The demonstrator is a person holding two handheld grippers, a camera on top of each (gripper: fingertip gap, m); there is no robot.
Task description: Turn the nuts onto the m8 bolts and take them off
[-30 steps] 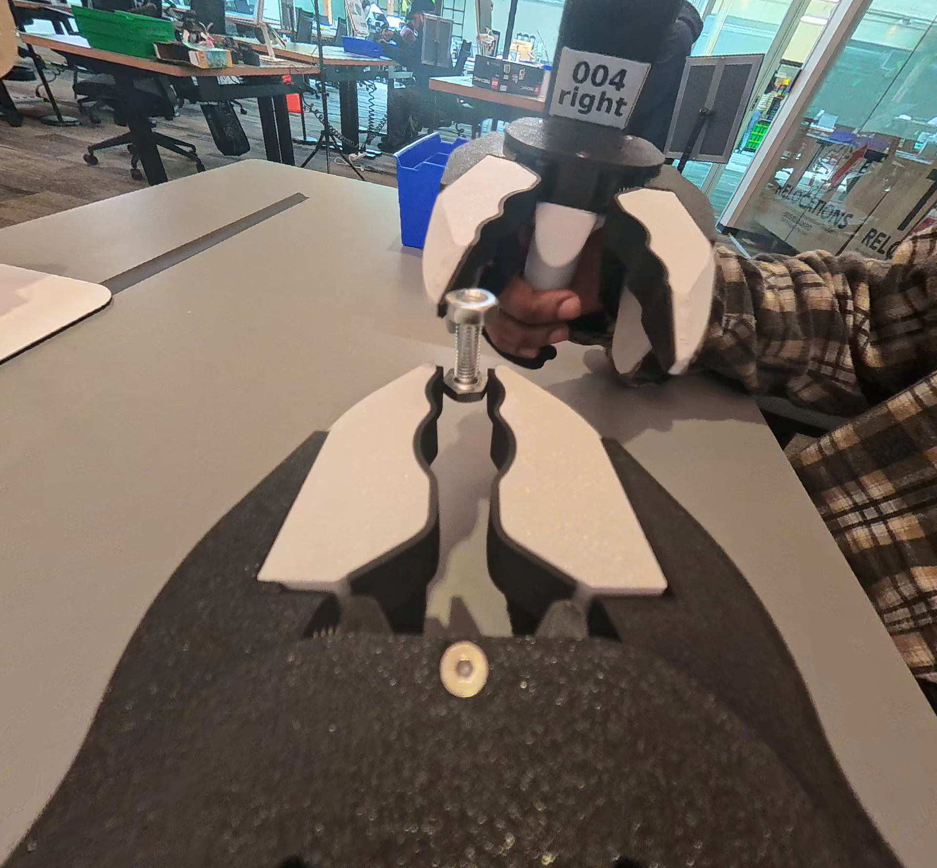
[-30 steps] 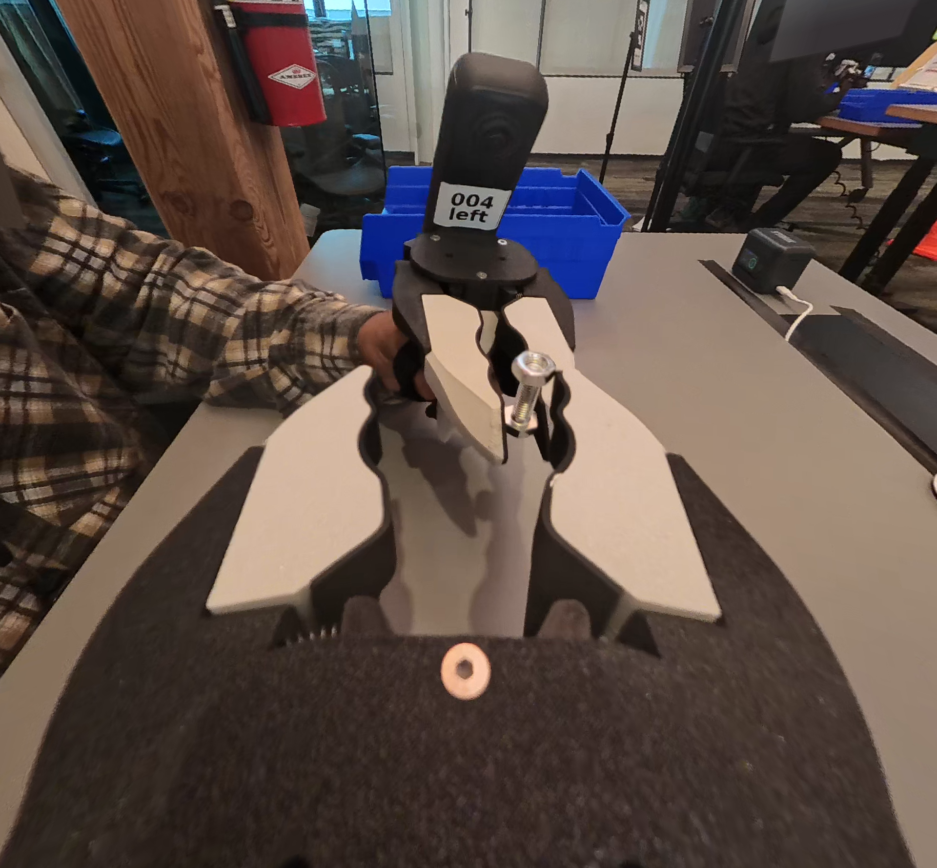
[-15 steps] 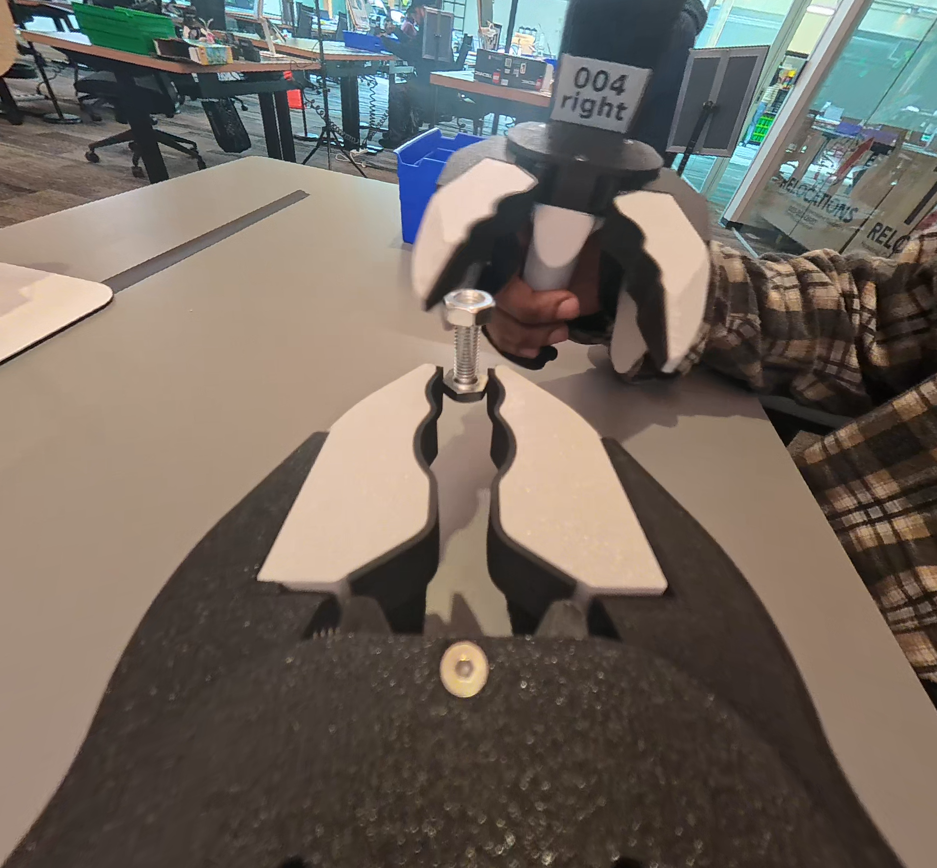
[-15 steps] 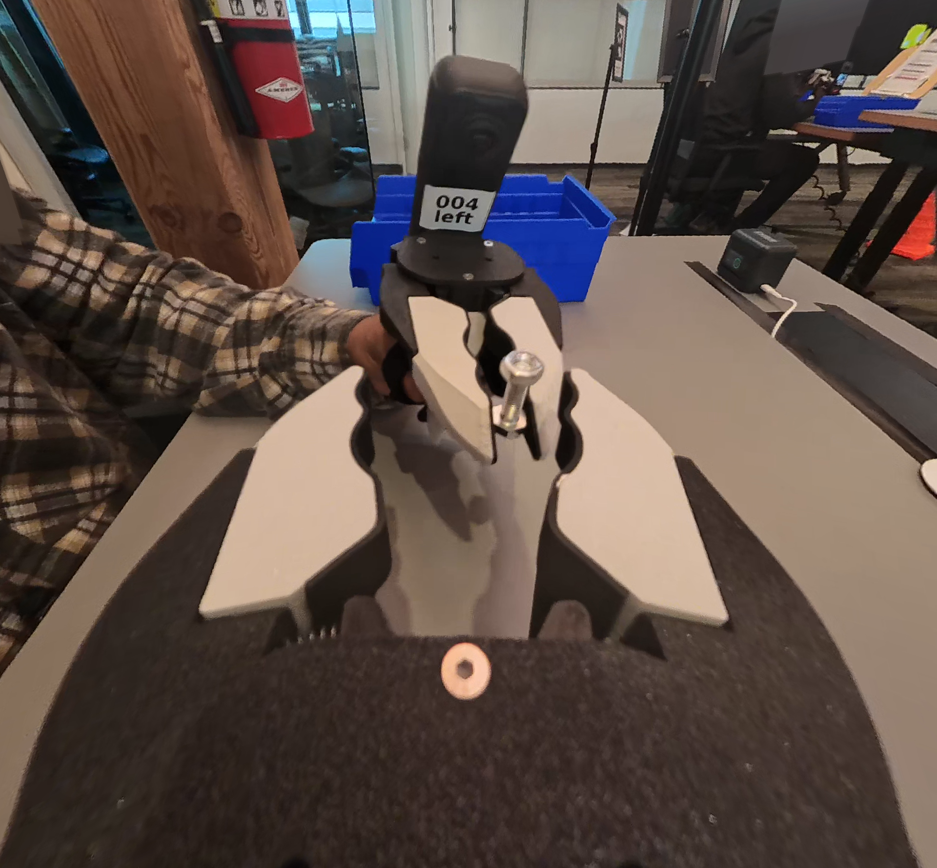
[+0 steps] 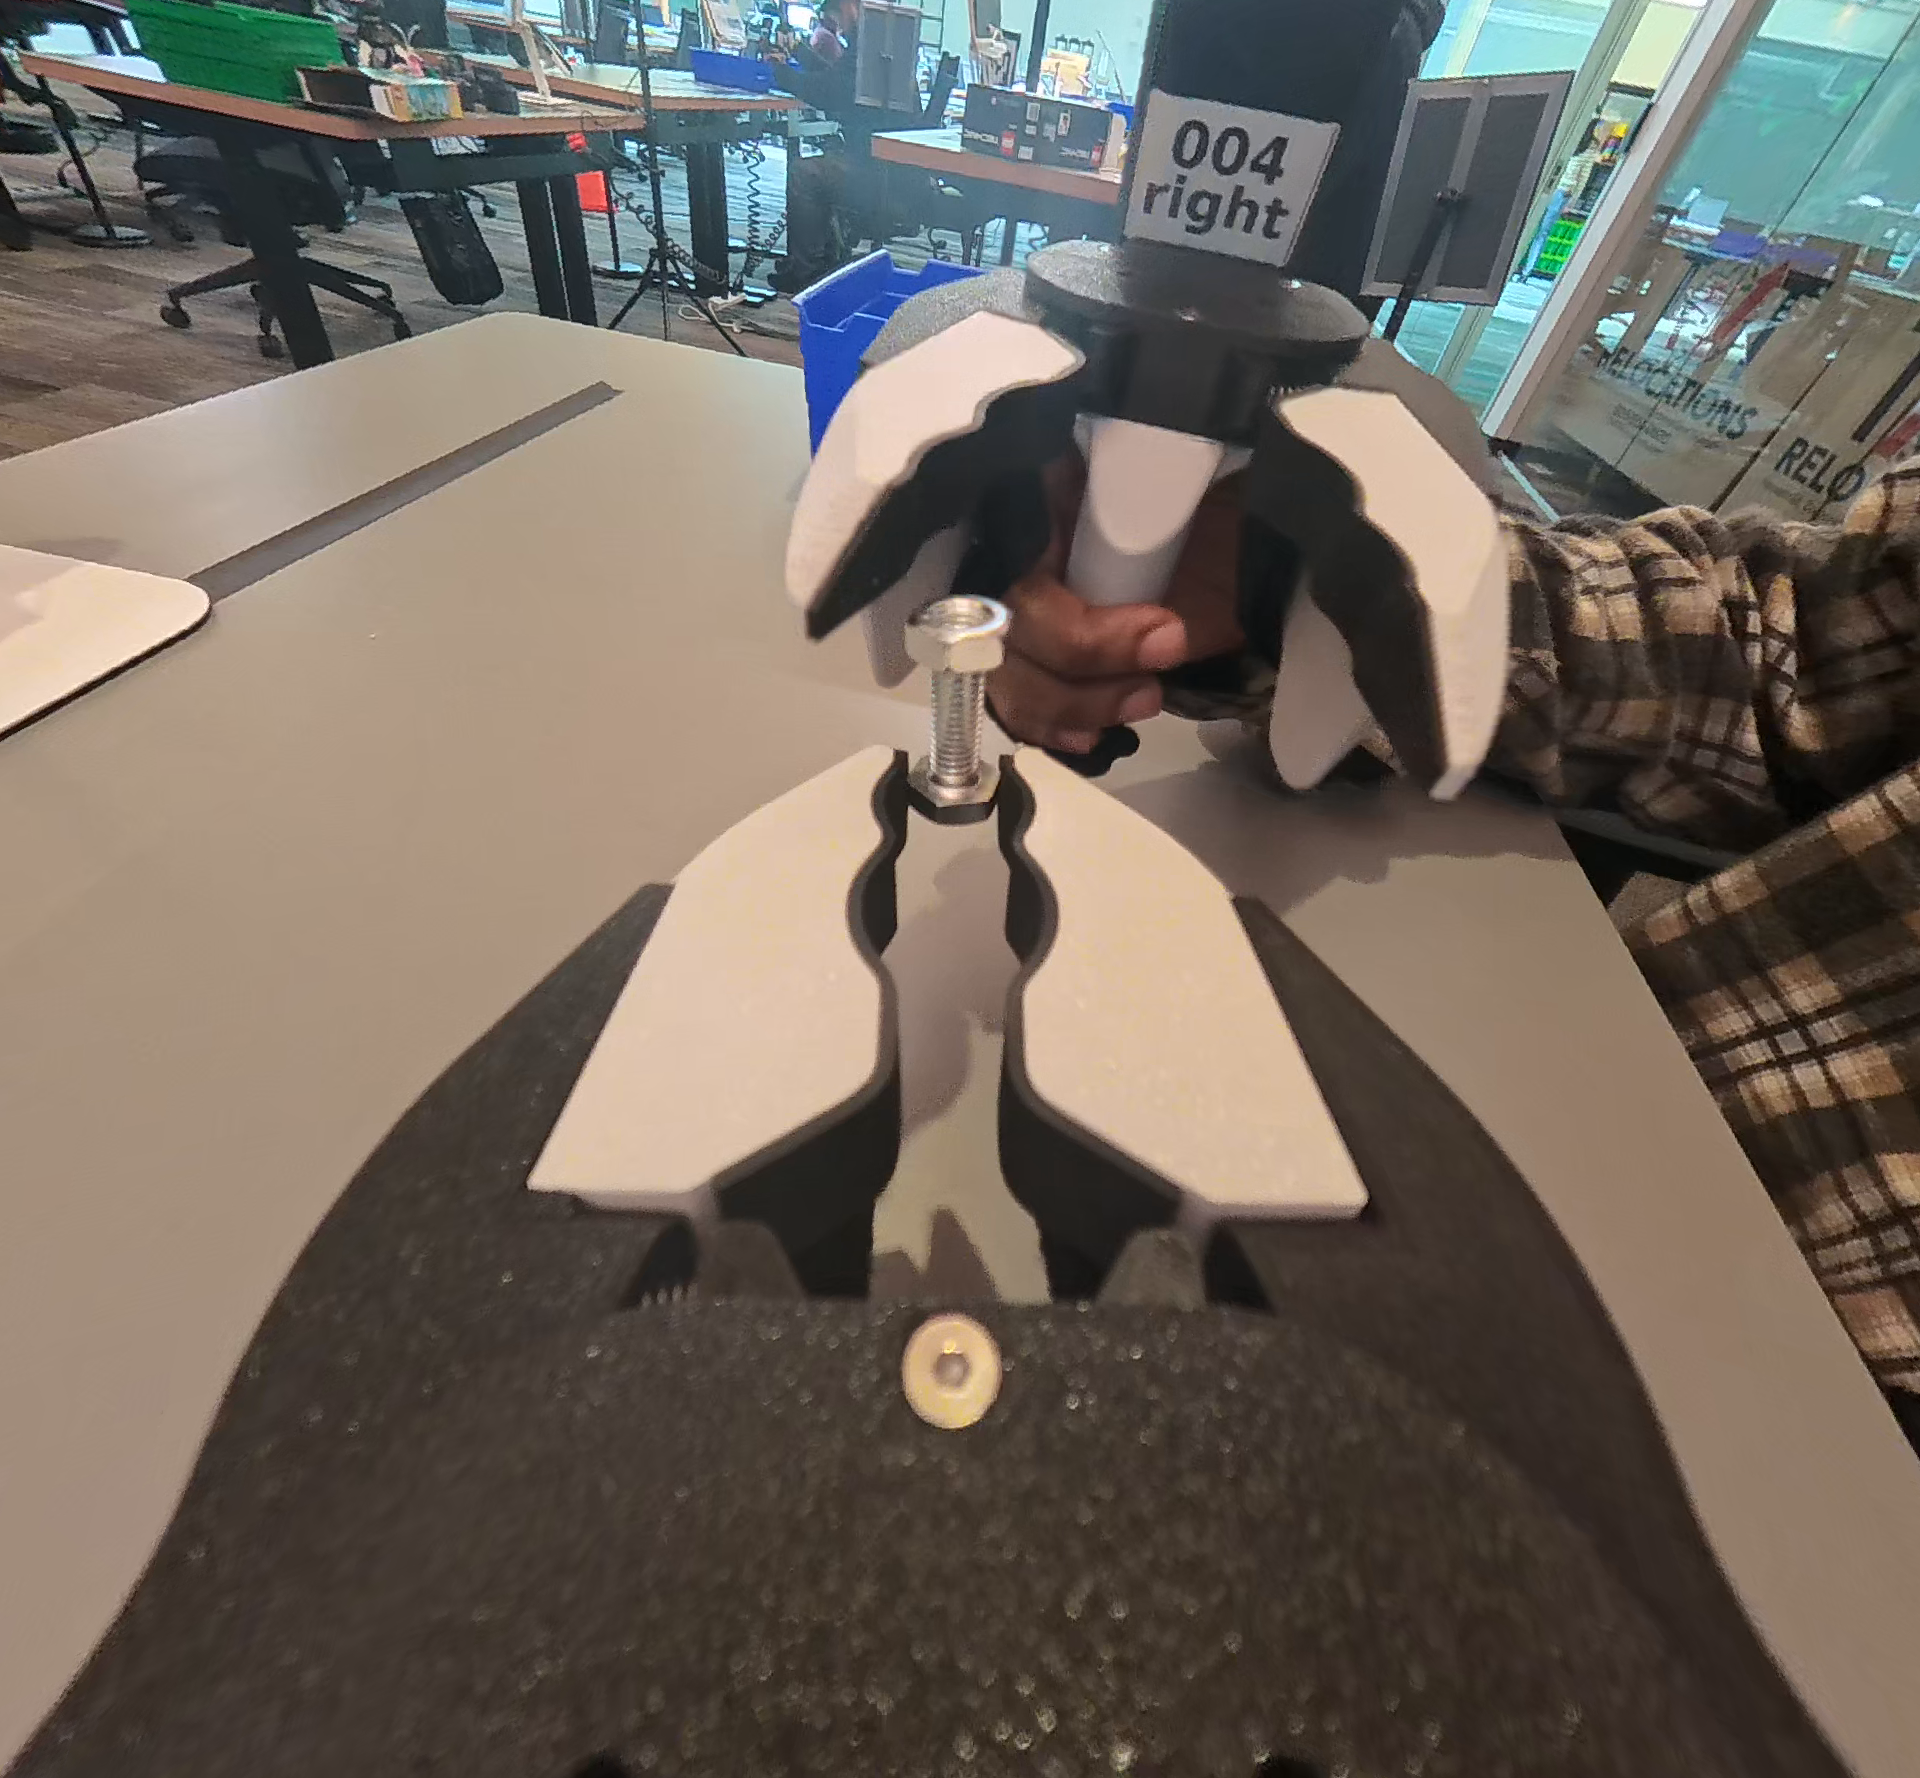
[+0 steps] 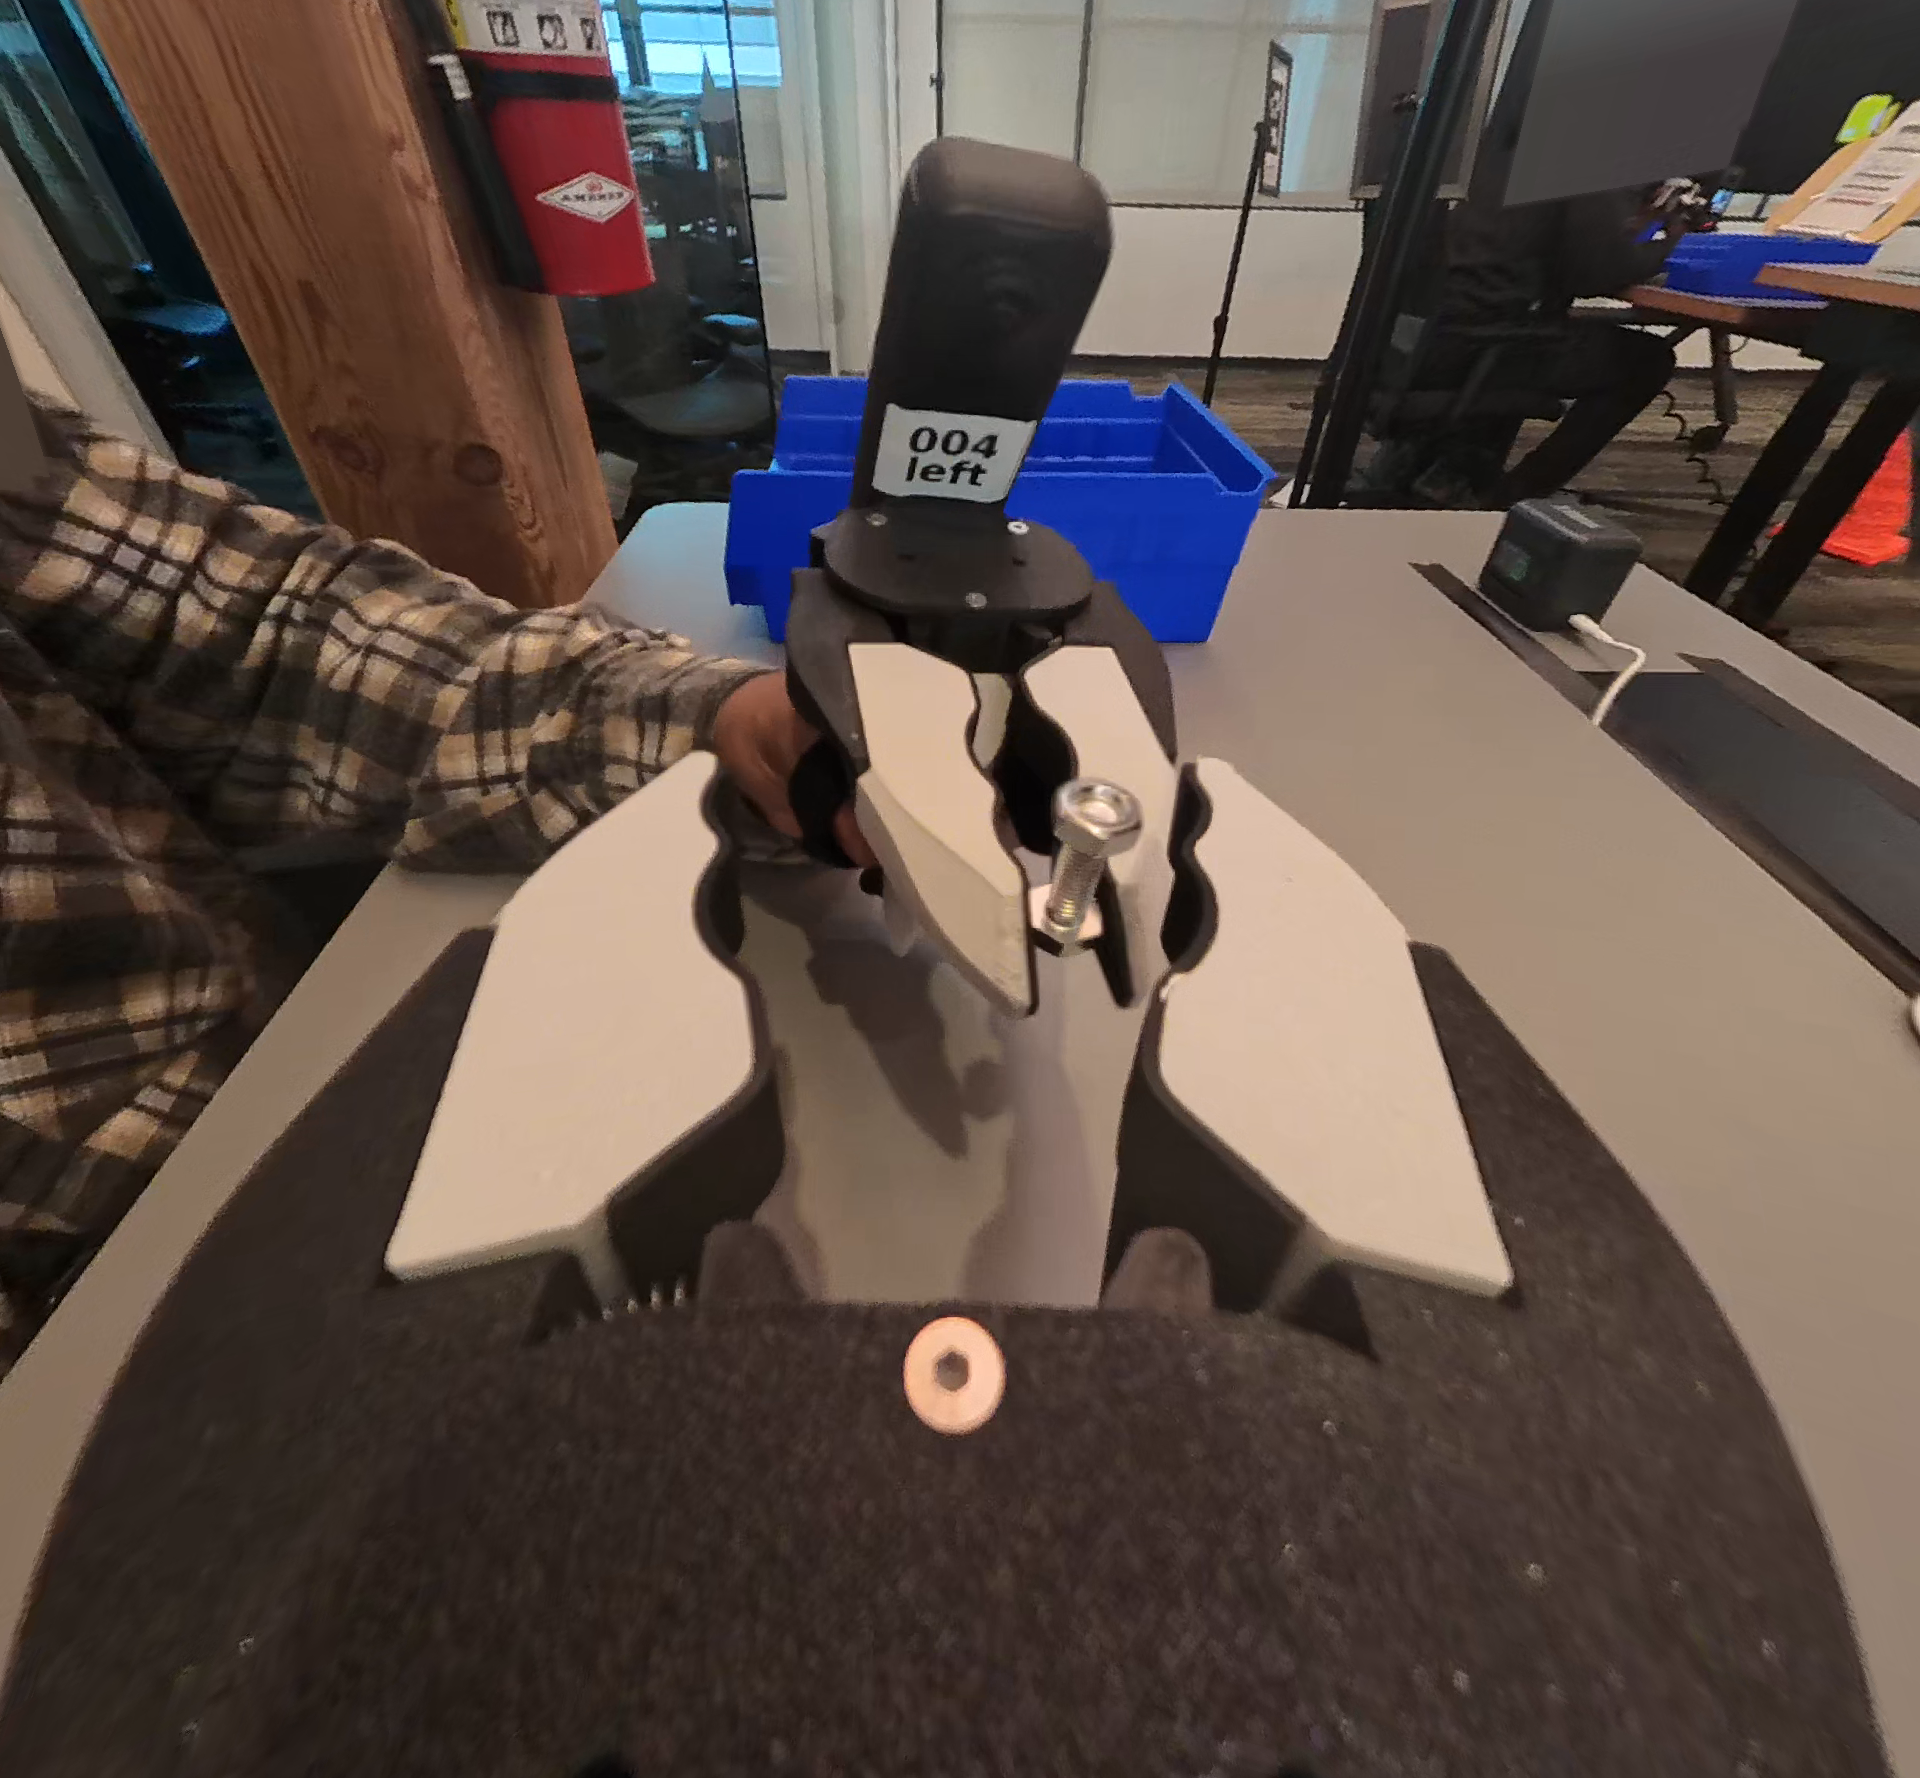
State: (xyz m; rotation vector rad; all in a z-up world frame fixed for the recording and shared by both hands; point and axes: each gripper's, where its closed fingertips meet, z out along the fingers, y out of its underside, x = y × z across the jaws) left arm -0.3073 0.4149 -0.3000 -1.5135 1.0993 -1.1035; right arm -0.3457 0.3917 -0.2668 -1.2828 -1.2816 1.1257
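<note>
Open-plan office, grey tabletop point(image 5: 436, 689). Left gripper point(image 5: 948, 783) is clamping the hex base of the upright silver threaded M8 bolt point(image 5: 951, 720), standing on the tabletop. Right gripper point(image 6: 1169, 824) is spread wide and over the last second has been closing in on the silver hex nut point(image 5: 956, 632) at the bolt's top; looks like it's lining up to turn it. Right wrist view is showing the bolt tilted inside its own open jaws, not yet pinched, plus a blue plastic bin point(image 6: 1143, 523); left view is hiding that gap.

Silver bolt point(image 5: 954, 689); grey table point(image 5: 416, 689); blue bin point(image 6: 1132, 523); plaid sleeve point(image 6: 364, 679); red extinguisher point(image 6: 566, 180).
</note>
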